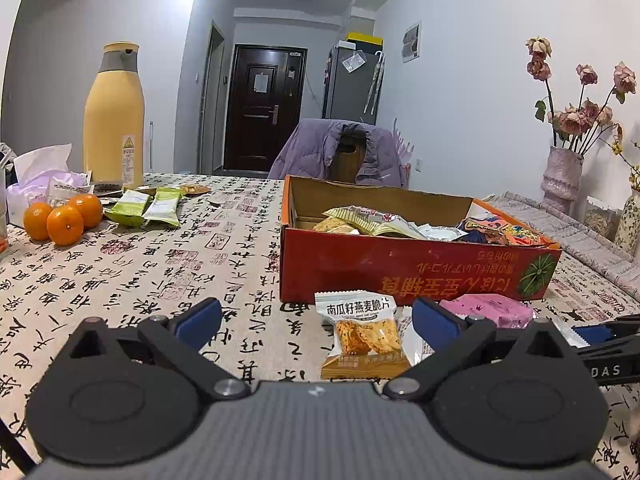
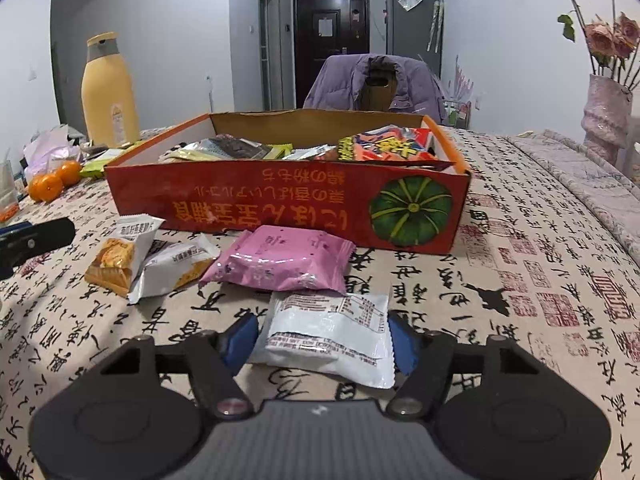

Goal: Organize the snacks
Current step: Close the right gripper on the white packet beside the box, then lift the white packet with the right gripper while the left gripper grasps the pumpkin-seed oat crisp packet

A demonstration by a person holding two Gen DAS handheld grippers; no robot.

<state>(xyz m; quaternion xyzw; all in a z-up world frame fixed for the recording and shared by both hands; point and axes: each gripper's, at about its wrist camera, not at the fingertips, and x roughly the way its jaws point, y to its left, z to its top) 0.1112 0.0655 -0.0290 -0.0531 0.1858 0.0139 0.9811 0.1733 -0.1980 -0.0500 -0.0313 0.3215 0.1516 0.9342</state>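
Right gripper (image 2: pixel 323 338): jaws part-open, one blue pad on each side of a flat white rectangular snack packet (image 2: pixel 328 336) with printed nutrition text. The packet lies flat on the table, and whether the pads press its edges cannot be told. Its long axis runs left to right across the jaws, and its serrated end points right.

Left gripper (image 1: pixel 316 320): jaws wide open, holding nothing. A small white-and-orange oat-crisp packet (image 1: pixel 362 334) lies on the calligraphy-print tablecloth (image 1: pixel 160 264) between the blue pads, nearer the right one and clear of the left one. Its long axis runs near to far, with the white printed end pointing far.

Just beyond the white packet lies a flat pink rectangular snack packet (image 2: pixel 280 262), long axis left to right. To its left lies a second white-and-orange packet (image 2: pixel 172 268), partly under the oat-crisp packet.

Far of these stands a shallow red cardboard box with a green pumpkin print (image 2: pixel 288 208), open-topped and holding mixed snack packets.

On the far left of the table: two green snack packets (image 1: pixel 146 208), three oranges (image 1: pixel 64 218) and a tall yellow flask with a grey collar (image 1: pixel 114 116)
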